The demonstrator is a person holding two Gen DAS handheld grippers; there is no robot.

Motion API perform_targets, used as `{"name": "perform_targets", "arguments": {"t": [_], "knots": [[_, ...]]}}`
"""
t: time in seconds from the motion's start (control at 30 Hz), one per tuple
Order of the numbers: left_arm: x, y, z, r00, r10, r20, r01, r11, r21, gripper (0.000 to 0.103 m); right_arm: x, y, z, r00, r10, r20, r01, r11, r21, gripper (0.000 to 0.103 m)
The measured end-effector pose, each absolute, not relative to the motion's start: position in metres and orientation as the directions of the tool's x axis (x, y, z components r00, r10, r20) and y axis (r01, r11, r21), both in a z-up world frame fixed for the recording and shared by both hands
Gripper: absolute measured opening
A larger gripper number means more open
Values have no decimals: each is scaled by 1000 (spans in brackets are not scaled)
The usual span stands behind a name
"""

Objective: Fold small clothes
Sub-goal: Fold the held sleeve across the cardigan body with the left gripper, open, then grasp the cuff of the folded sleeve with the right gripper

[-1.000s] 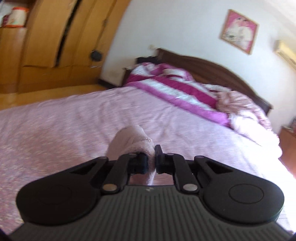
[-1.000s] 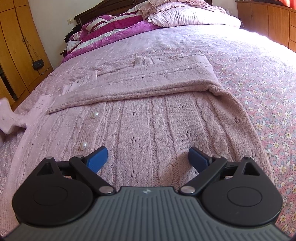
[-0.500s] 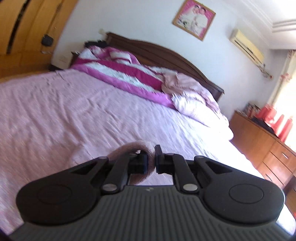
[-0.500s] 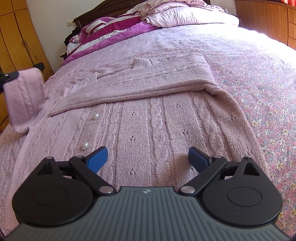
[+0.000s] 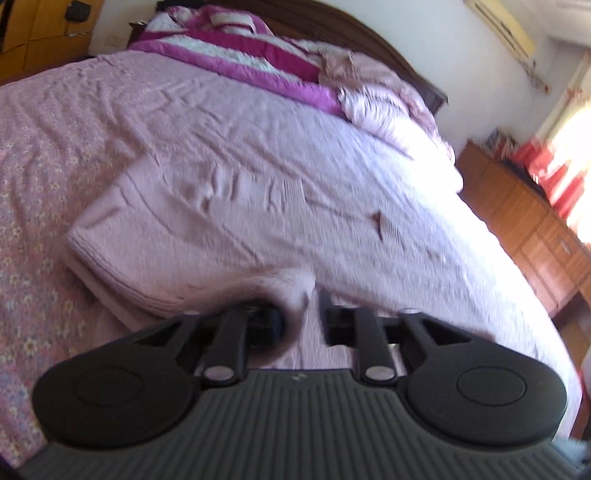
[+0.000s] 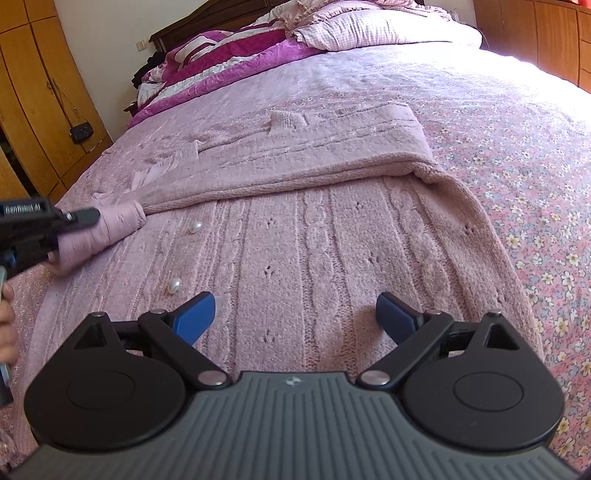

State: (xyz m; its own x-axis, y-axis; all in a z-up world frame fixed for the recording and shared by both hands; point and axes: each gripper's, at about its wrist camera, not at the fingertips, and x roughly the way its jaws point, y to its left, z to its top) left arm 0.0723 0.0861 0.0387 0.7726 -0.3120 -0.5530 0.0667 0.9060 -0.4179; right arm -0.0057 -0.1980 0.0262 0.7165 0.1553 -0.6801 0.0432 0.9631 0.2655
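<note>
A small pink cable-knit cardigan [image 6: 332, 229] with pearl buttons [image 6: 174, 285] lies flat on the bed, its right side folded over the top. My right gripper [image 6: 295, 317] is open and empty, low over the cardigan's lower part. My left gripper [image 5: 303, 314] shows at the left of the right wrist view [image 6: 74, 221], its jaws slightly parted around the cardigan's left sleeve cuff [image 6: 107, 229], which it holds over the cardigan's left edge. In the blurred left wrist view the cardigan [image 5: 229, 221] spreads out ahead.
The bed has a pink floral sheet [image 6: 517, 155]. A magenta striped blanket [image 6: 236, 51] and a pink pillow [image 6: 369, 29] lie at its head. A wooden wardrobe [image 6: 40, 122] stands at the left and a wooden dresser [image 5: 524, 229] at the bed's right.
My left gripper has carried the sleeve up and inward from the bed's left side and lowered it onto the cardigan's left edge; its jaws have parted a little. The right gripper has stayed still.
</note>
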Motion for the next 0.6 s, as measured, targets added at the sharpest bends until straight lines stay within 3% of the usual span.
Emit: {"name": "perform_targets", "arguments": {"t": [0.03, 0.13, 0.33, 0.6], "knots": [[70, 84, 38, 762, -309, -569, 70, 913, -402, 48, -5, -197, 27, 716, 161, -680, 40, 962, 270, 98], [63, 80, 36, 733, -276, -622, 61, 937, -343, 60, -3, -194, 31, 715, 176, -677, 27, 960, 279, 98], [40, 93, 32, 695, -230, -681, 16, 952, -306, 63, 9, -179, 44, 714, 215, -666, -29, 960, 279, 98], [18, 115, 34, 710, -119, -694, -51, 974, -219, 63, 33, -143, 55, 667, 374, -645, -129, 910, 395, 97]]}}
